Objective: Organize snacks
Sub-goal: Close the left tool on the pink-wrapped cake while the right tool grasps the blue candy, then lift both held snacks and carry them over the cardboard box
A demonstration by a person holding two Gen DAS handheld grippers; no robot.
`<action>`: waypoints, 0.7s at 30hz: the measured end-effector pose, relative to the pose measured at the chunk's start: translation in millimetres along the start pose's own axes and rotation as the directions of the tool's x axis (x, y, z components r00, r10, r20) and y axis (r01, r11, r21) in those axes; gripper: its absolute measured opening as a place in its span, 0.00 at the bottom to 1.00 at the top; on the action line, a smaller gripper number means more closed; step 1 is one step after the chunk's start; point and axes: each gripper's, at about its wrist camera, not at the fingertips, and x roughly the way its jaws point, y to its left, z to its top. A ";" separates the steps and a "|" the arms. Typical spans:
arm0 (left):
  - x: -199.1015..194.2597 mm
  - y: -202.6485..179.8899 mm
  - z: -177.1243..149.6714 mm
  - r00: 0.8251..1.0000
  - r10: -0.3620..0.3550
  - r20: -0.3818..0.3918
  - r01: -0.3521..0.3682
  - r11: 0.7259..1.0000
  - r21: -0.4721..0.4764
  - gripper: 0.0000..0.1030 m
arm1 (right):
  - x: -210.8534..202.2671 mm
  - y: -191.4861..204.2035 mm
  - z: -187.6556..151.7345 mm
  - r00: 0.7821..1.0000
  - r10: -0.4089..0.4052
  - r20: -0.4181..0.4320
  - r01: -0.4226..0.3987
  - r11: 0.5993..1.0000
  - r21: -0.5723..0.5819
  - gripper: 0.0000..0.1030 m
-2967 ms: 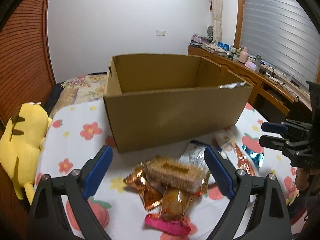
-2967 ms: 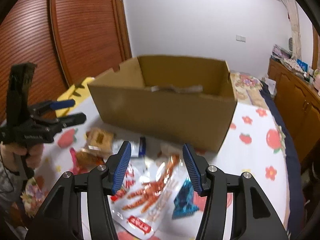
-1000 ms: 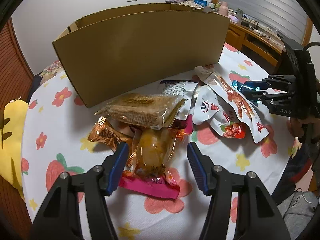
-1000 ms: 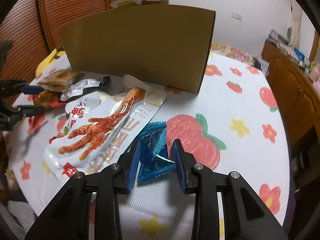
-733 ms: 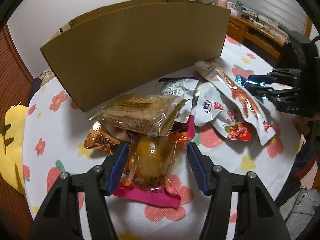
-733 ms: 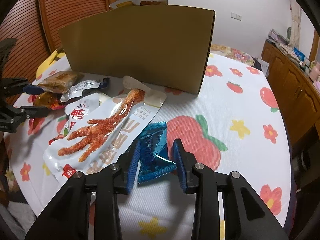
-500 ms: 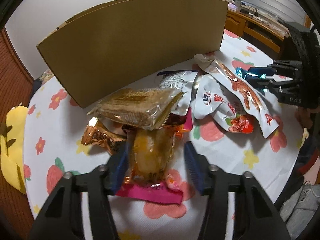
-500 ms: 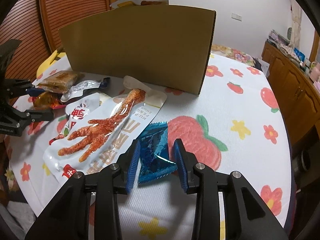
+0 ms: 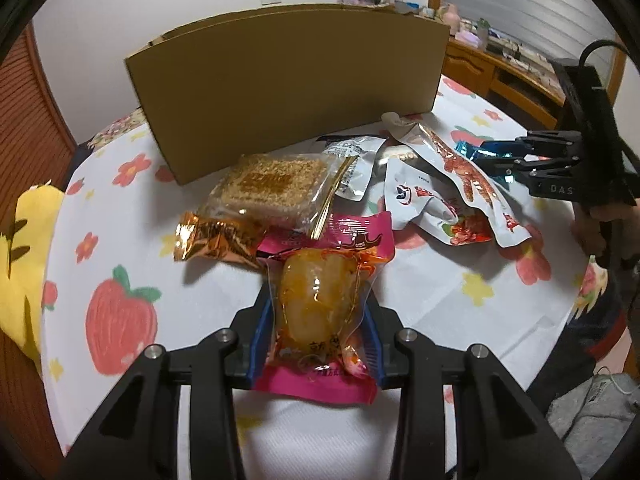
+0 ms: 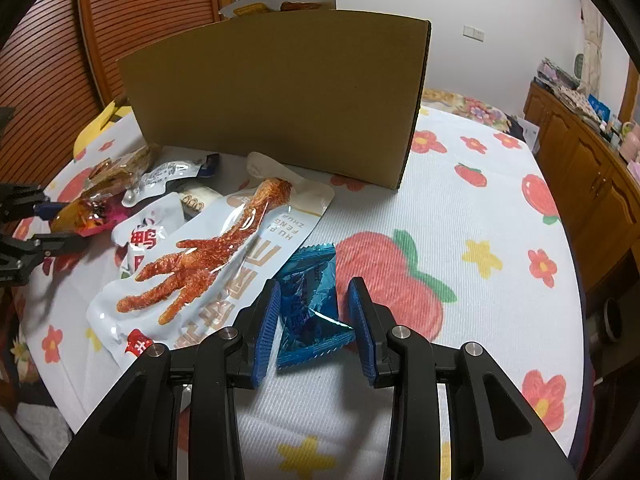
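An orange snack packet [image 9: 316, 292] with a pink end sits between the blue pads of my left gripper [image 9: 318, 306]. The jaws are closing and the pads press on its sides. My right gripper [image 10: 314, 314] is shut on a small blue foil packet [image 10: 308, 296] just above the flowered tablecloth [image 10: 460, 208]. Seen from the left wrist, the right gripper [image 9: 496, 156] grips the blue packet at the far right. A tall cardboard box [image 9: 288, 80] stands behind the snack pile; its inside is hidden. The left gripper [image 10: 64, 226] shows at the left edge of the right wrist view.
On the cloth lie a clear sesame bar packet [image 9: 272, 184], a gold foil packet [image 9: 216, 236], a pink packet [image 9: 360, 232] and a white chicken-foot pouch [image 10: 216, 256]. A yellow plush [image 9: 20, 240] lies at the left table edge. Wooden cabinets [image 10: 580, 168] stand to the right.
My left gripper's jaws have closed in onto the orange packet, and the gripper has shifted slightly relative to the pile. The right gripper has stayed still around the blue packet.
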 end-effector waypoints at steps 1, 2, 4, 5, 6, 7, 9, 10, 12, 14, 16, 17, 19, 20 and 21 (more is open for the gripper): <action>-1.3 0.1 -2.2 1.000 0.001 0.006 -0.001 1.000 -0.008 0.37 | 0.1 -0.1 0.0 1.000 0.000 0.000 0.000 1.000 0.000 0.33; -3.8 0.9 -4.0 1.000 0.003 0.015 -0.003 1.000 -0.018 0.37 | -0.1 -0.1 -0.1 1.000 0.000 0.000 0.000 1.000 0.000 0.33; -7.1 2.4 -5.5 0.999 0.004 0.032 -0.002 0.999 -0.041 0.37 | 0.1 -0.1 -0.1 1.000 0.001 0.000 -0.001 1.000 0.001 0.33; -9.1 3.5 -6.6 0.999 0.001 0.040 0.001 0.999 -0.051 0.37 | -0.1 0.0 -0.1 1.000 0.000 0.000 0.000 1.000 0.000 0.33; -9.4 3.5 -6.8 0.999 -0.001 0.046 0.004 0.998 -0.059 0.37 | 0.0 -0.1 -0.1 1.000 0.000 0.000 0.000 1.000 0.000 0.33; -10.4 4.1 -7.2 0.999 -0.003 0.049 0.006 0.998 -0.066 0.37 | -0.1 -0.2 -0.1 1.000 0.000 0.000 0.000 1.000 0.000 0.33; -12.8 5.7 -8.3 0.998 -0.007 0.058 0.012 0.996 -0.087 0.37 | -0.4 -0.3 -0.2 1.000 0.001 0.000 -0.001 1.000 0.000 0.33; -14.4 6.7 -9.2 0.998 -0.006 0.062 0.012 0.995 -0.095 0.37 | -0.3 -0.4 -0.1 1.000 0.002 0.001 -0.002 1.000 0.001 0.33; -17.2 7.4 -11.9 0.998 -0.004 0.070 0.012 0.994 -0.105 0.37 | -0.4 -0.3 -0.2 1.000 0.002 0.001 -0.002 1.000 0.001 0.33; -19.6 7.1 -14.1 0.997 -0.002 0.076 0.011 0.994 -0.111 0.37 | 0.0 -0.3 -0.3 1.000 0.003 0.001 -0.003 1.000 0.003 0.33; -21.4 7.6 -16.3 0.997 -0.006 0.077 0.015 0.993 -0.116 0.37 | 0.1 -0.1 -0.3 1.000 0.003 0.001 -0.003 1.000 0.003 0.33; -22.3 7.5 -17.9 0.997 -0.007 0.077 0.016 0.993 -0.119 0.37 | -0.2 -0.4 -0.4 1.000 0.003 0.001 -0.003 1.000 0.003 0.33; -23.7 7.0 -20.7 0.997 -0.003 0.080 0.013 0.993 -0.121 0.37 | 0.1 -0.1 -0.3 1.000 0.004 0.001 -0.004 1.000 0.003 0.33; -24.2 6.9 -21.9 0.997 -0.002 0.082 0.012 0.992 -0.124 0.37 | 0.1 -0.1 -0.2 1.000 0.004 0.001 -0.004 1.000 0.003 0.33; -25.2 7.0 -23.8 0.996 -0.003 0.085 0.014 0.992 -0.128 0.37 | -0.2 -0.4 -0.4 1.000 0.003 0.002 -0.003 1.000 0.002 0.33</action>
